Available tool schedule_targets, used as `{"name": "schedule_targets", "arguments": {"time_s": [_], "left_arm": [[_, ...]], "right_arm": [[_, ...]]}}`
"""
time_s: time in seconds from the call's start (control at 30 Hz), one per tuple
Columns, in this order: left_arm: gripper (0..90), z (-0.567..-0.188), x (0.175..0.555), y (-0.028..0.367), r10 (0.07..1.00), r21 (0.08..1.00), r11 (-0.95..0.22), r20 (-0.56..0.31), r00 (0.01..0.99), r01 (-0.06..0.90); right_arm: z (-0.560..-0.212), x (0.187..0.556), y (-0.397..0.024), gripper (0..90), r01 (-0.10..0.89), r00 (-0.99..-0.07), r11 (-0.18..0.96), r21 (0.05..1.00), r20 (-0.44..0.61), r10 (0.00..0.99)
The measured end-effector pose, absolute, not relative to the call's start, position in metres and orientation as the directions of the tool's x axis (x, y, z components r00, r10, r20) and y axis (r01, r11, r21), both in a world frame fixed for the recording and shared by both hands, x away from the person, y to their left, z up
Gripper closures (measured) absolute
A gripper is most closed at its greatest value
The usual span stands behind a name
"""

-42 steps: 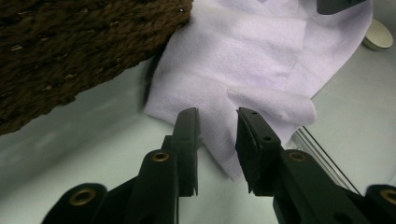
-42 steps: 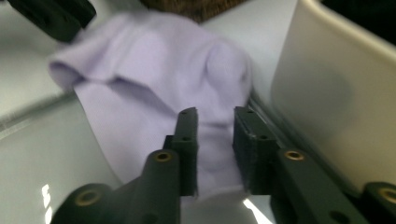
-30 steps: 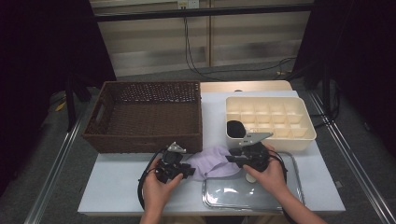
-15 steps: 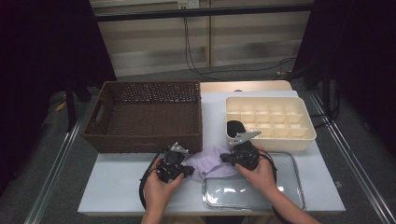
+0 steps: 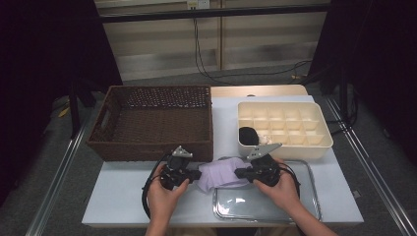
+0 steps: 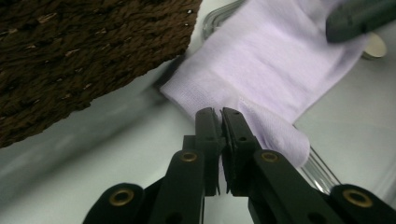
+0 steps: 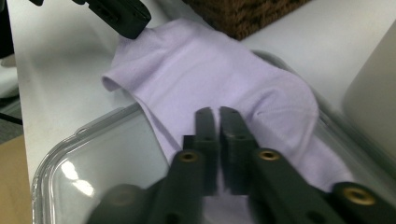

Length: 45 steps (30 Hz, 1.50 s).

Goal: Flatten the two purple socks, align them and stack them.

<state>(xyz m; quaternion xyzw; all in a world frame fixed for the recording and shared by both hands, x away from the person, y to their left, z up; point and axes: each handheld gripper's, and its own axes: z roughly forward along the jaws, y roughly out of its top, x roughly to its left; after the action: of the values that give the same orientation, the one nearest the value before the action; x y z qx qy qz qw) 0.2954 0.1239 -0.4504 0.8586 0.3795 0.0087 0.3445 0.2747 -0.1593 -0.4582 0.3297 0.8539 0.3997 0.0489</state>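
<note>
A lilac sock point(image 5: 223, 174) lies on the white table, its right part over the rim of a clear tray point(image 5: 310, 196). My left gripper point(image 5: 199, 174) is shut on the sock's left end. In the left gripper view the sock point(image 6: 271, 60) shows a fold pinched between the tips of that gripper point(image 6: 220, 114). My right gripper point(image 5: 238, 173) holds the right end. In the right gripper view its jaws point(image 7: 216, 114) stand almost together on the sock point(image 7: 219, 74). They have just been opening a hair, with thin fabric between them.
A brown wicker basket point(image 5: 152, 123) stands right behind the left gripper. A cream box of compartments point(image 5: 282, 125) sits behind the tray, with a black bundle point(image 5: 247, 133) in its near left cell. The table's front edge is close under the person's hands.
Both pairs of jaws have closed on the sock's ends. The right gripper has shifted slightly left toward the sock, and the sock is bunched narrower. The hands have barely moved otherwise.
</note>
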Motion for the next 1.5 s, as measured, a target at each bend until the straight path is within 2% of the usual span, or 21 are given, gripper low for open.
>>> {"name": "schedule_targets", "arguments": {"time_s": [0.07,0.2,0.3,0.33,0.43,0.47,0.83,1.07,1.23,1.3,1.37,1.5], "left_arm": [[86.0,-0.452,0.296,0.124,0.655,0.594,-0.484,-0.24,0.716,0.642],[86.0,-0.451,0.296,0.124,0.661,0.598,-0.471,-0.248,0.709,0.648],[86.0,-0.451,0.297,0.125,0.656,0.592,-0.483,-0.243,0.714,0.645],[86.1,-0.452,0.297,0.125,0.654,0.592,-0.485,-0.243,0.716,0.644],[86.4,-0.453,0.298,0.124,0.656,0.587,-0.488,-0.242,0.715,0.646],[86.4,-0.453,0.298,0.123,0.658,0.59,-0.481,-0.247,0.712,0.649],[86.6,-0.442,0.298,0.125,0.638,0.606,-0.478,-0.257,0.726,0.635],[86.6,-0.443,0.303,0.121,0.624,0.61,-0.467,-0.285,0.727,0.64],[79.2,-0.451,0.307,0.118,0.635,0.611,-0.466,-0.273,0.723,0.64],[75.7,-0.454,0.307,0.118,0.634,0.603,-0.458,-0.292,0.716,0.653],[73.9,-0.454,0.305,0.119,0.634,0.606,-0.456,-0.293,0.716,0.652],[75.0,-0.453,0.302,0.12,0.633,0.597,-0.463,-0.295,0.715,0.655]], "right_arm": [[-0.461,0.276,-0.161,76.8,0.52,-0.768,0.448,0.727,0.169,0.618],[-0.454,0.284,-0.168,71.2,0.508,-0.722,0.399,0.763,0.125,0.68],[-0.46,0.292,-0.167,71.8,0.528,-0.71,0.425,0.735,0.108,0.696],[-0.464,0.293,-0.166,75.8,0.529,-0.707,0.449,0.72,0.082,0.702],[-0.472,0.291,-0.165,86.4,0.537,-0.713,0.448,0.715,0.101,0.694],[-0.472,0.292,-0.165,86.9,0.54,-0.716,0.443,0.715,0.113,0.689],[-0.446,0.284,-0.174,87.2,0.535,-0.719,0.393,0.748,0.158,0.677],[-0.442,0.277,-0.188,87.2,0.556,-0.714,0.395,0.731,0.177,0.677],[-0.447,0.274,-0.193,86.9,0.558,-0.707,0.414,0.719,0.151,0.691],[-0.45,0.273,-0.193,84.4,0.564,-0.698,0.412,0.715,0.146,0.701],[-0.453,0.272,-0.192,77.5,0.555,-0.699,0.416,0.72,0.133,0.703],[-0.449,0.272,-0.186,72.6,0.525,-0.711,0.416,0.742,0.114,0.694]]}}
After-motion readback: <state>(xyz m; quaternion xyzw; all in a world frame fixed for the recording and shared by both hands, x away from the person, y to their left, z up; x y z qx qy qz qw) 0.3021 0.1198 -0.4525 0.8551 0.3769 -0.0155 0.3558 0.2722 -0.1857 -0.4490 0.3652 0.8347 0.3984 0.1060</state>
